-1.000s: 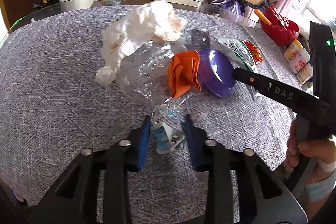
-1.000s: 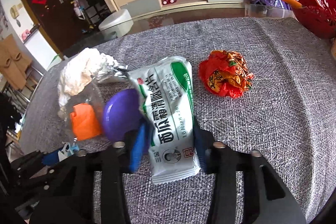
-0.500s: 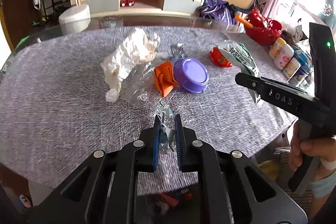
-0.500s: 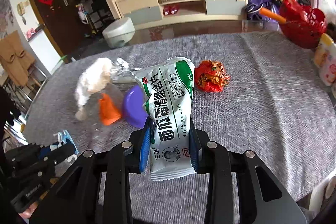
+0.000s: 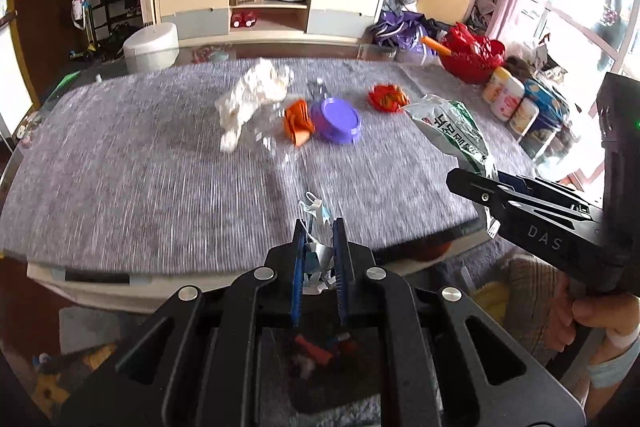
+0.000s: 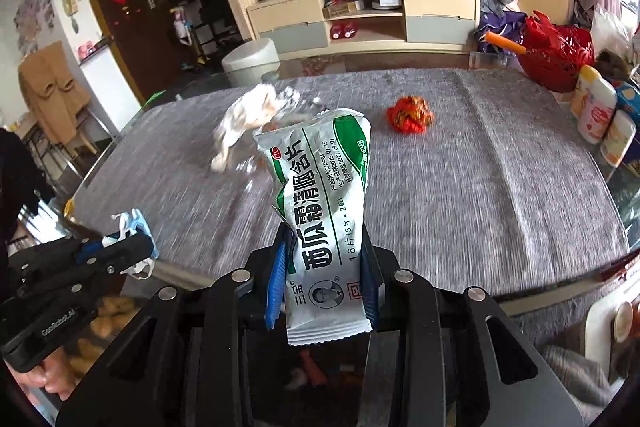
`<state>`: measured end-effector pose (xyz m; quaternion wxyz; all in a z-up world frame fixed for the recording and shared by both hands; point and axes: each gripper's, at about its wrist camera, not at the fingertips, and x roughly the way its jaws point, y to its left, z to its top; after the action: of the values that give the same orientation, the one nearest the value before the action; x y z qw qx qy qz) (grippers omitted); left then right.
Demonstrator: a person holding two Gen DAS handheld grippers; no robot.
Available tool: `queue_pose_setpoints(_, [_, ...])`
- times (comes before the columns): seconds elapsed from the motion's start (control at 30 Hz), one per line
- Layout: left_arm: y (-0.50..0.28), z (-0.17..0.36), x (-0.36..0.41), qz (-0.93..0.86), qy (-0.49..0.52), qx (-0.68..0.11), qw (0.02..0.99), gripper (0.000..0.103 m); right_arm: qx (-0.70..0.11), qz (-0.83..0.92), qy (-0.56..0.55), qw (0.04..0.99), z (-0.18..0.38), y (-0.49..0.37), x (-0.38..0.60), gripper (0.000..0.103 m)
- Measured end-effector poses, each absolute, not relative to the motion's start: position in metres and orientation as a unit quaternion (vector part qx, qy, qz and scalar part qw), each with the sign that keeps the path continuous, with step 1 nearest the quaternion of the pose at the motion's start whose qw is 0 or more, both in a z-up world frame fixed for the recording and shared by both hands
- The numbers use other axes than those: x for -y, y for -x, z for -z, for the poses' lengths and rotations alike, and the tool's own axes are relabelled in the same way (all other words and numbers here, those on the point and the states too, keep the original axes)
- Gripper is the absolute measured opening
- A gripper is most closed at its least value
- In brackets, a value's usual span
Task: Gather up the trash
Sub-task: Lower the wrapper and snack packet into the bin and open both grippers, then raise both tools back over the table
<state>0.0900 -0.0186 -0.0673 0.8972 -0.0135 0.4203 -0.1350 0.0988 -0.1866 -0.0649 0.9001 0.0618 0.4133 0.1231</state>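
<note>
While both tongs had been down among the litter 1 second earlier, they had now pulled back past the worktop [image 5: 120,163] edge. The left tongs [image 5: 318,255] pinched a crumpled face mask [image 5: 314,215]; the right tongs [image 6: 322,279] gripped a green-and-white packet [image 6: 324,195]. Ahead of them, 4 pieces remained: tissue [image 5: 250,97], orange scrap [image 5: 298,123], purple lid [image 5: 336,119], red wrapper [image 5: 386,98]. Below the tongs, a possible bin was blurred.

Bare grey tablecloth [image 5: 132,167] near the front edge; crumpled tissue [image 5: 250,99], purple lid [image 5: 336,119], red wrapper [image 5: 386,98] farther back.
</note>
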Motion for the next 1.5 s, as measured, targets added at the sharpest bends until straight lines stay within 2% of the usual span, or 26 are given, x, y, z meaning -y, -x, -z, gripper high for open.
queue_pose_setpoints(0.4, [-0.038, 0.134, 0.019, 0.152, 0.013, -0.481, 0.863, 0.012, -0.483, -0.137, -0.073, 0.862, 0.132, -0.048, 0.183, 0.033])
queue_pose_setpoints(0.8, [-0.031, 0.221, 0.028, 0.165, 0.016, -0.548, 0.820, 0.012, -0.549, -0.133, -0.076, 0.822, 0.206, -0.043, 0.172, 0.033])
queue_pose_setpoints(1.0, [-0.032, 0.240, 0.027, 0.166, 0.021, -0.571, 0.804, 0.012, -0.578, -0.136, -0.080, 0.800, 0.229, -0.047, 0.166, 0.034])
queue_pose_setpoints(1.17, [-0.035, 0.251, 0.027, 0.170, 0.028, -0.587, 0.791, 0.017, -0.582, -0.134, -0.088, 0.797, 0.232, -0.053, 0.165, 0.037])
queue_pose_setpoints(1.23, [-0.035, 0.252, 0.027, 0.171, 0.029, -0.589, 0.789, 0.020, -0.583, -0.133, -0.092, 0.796, 0.234, -0.054, 0.166, 0.043])
queue_pose_setpoints(1.27, [-0.036, 0.253, 0.027, 0.172, 0.030, -0.589, 0.789, 0.025, -0.584, -0.132, -0.096, 0.795, 0.235, -0.055, 0.167, 0.052])
queue_pose_setpoints(1.3, [-0.036, 0.253, 0.027, 0.172, 0.031, -0.589, 0.789, 0.030, -0.584, -0.132, -0.098, 0.795, 0.236, -0.056, 0.168, 0.056])
queue_pose_setpoints(1.37, [-0.037, 0.252, 0.026, 0.172, 0.033, -0.589, 0.789, 0.036, -0.582, -0.130, -0.103, 0.796, 0.235, -0.057, 0.170, 0.059])
queue_pose_setpoints(1.4, [-0.037, 0.252, 0.026, 0.171, 0.034, -0.588, 0.790, 0.042, -0.582, -0.128, -0.105, 0.796, 0.235, -0.057, 0.170, 0.060])
queue_pose_setpoints(1.43, [-0.037, 0.251, 0.025, 0.167, 0.034, -0.587, 0.792, 0.053, -0.580, -0.123, -0.107, 0.798, 0.234, -0.058, 0.172, 0.065])
queue_pose_setpoints(1.5, [-0.039, 0.248, 0.023, 0.152, 0.030, -0.582, 0.798, 0.069, -0.576, -0.109, -0.111, 0.802, 0.232, -0.059, 0.178, 0.074])
